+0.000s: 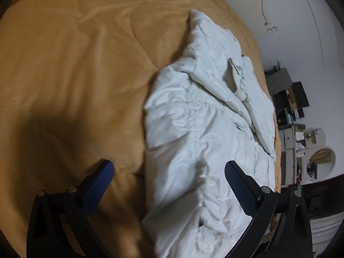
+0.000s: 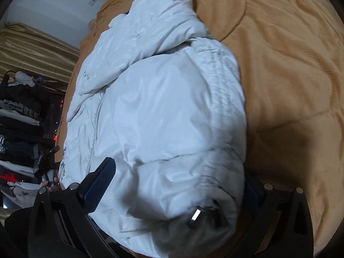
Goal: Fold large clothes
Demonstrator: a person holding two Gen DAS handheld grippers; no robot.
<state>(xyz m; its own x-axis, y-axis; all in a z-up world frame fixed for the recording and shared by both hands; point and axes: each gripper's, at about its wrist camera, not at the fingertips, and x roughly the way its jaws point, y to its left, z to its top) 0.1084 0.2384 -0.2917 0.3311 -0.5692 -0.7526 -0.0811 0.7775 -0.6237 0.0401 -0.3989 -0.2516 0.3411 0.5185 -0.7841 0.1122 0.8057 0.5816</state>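
Observation:
A white padded jacket (image 1: 206,116) lies crumpled on a tan bedspread (image 1: 75,64), running away from me along the bed's right side. My left gripper (image 1: 169,182) is open just above it: one blue pad (image 1: 101,182) is over the bedspread, the other (image 1: 238,189) over the jacket. In the right wrist view the jacket (image 2: 163,99) is bunched up, zipper (image 2: 96,124) to the left. My right gripper (image 2: 176,185) is open and straddles the jacket's near bulge. Its left pad (image 2: 101,182) shows; the right one (image 2: 252,191) is mostly hidden by fabric.
The bedspread (image 2: 290,75) stretches wide beside the jacket. Past the bed's edge stand cluttered shelves (image 1: 288,99) and a round mirror (image 1: 321,163) against a white wall. In the right wrist view, a rack of stacked clothes (image 2: 19,124) and a gold curtain (image 2: 32,45) are at the left.

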